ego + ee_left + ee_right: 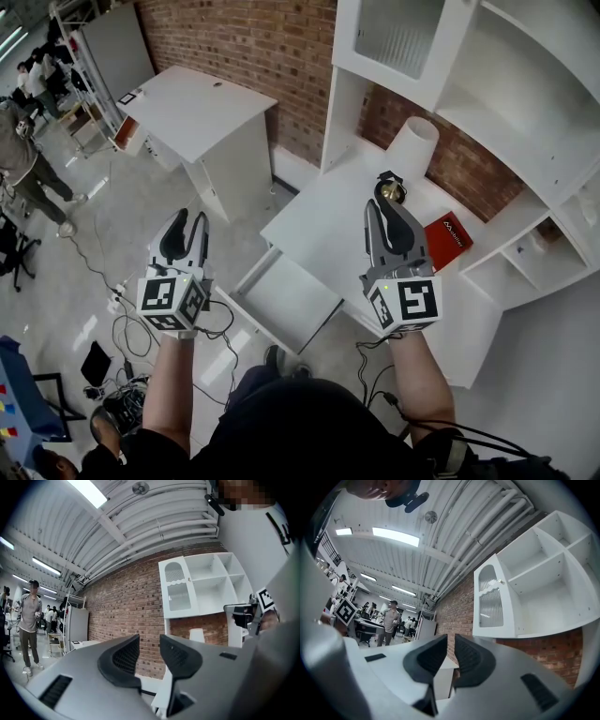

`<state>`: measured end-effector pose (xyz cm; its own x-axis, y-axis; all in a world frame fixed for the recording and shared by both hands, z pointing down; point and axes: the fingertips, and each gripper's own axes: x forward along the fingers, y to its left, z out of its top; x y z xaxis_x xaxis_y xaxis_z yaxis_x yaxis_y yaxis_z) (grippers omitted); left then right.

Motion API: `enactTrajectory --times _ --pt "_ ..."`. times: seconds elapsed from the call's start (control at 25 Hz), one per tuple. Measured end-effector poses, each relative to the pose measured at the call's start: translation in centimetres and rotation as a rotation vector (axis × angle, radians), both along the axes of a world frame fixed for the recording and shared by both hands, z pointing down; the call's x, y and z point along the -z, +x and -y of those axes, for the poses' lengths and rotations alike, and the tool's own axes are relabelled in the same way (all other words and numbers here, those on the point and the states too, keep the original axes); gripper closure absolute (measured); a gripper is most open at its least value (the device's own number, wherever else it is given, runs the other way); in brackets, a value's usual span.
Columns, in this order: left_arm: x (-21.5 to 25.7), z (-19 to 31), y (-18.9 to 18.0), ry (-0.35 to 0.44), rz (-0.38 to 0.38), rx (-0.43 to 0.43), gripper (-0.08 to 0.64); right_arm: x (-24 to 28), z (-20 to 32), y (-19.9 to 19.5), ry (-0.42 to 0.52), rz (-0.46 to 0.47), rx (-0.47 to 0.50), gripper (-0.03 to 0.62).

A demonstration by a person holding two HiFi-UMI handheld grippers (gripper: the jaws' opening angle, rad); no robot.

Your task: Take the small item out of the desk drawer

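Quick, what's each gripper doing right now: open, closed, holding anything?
Left gripper: open, nothing between its jaws.
Right gripper: barely open, with a narrow gap and nothing visibly gripped.

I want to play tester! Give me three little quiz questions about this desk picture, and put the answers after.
1. True or false: the drawer of the desk is pushed shut.
2. What colour is the box lying on the desk? A red, B blue, C green.
3. Fill in: the wall behind the desk is made of ____.
Key: 1 false, the drawer is pulled out. 2 A. 3 brick.
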<state>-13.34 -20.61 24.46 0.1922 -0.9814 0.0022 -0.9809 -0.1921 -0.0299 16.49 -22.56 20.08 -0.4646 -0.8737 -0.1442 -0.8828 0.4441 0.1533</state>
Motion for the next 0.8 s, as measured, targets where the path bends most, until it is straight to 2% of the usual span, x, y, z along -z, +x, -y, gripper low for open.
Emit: enactTrajectory --times 0.8 --pt "-0.01 -0.68 -0.3 -0.004 -0.009 0.023 0.426 0.18 -0.18 -0.09 0.016 -0.002 0.02 0.548"
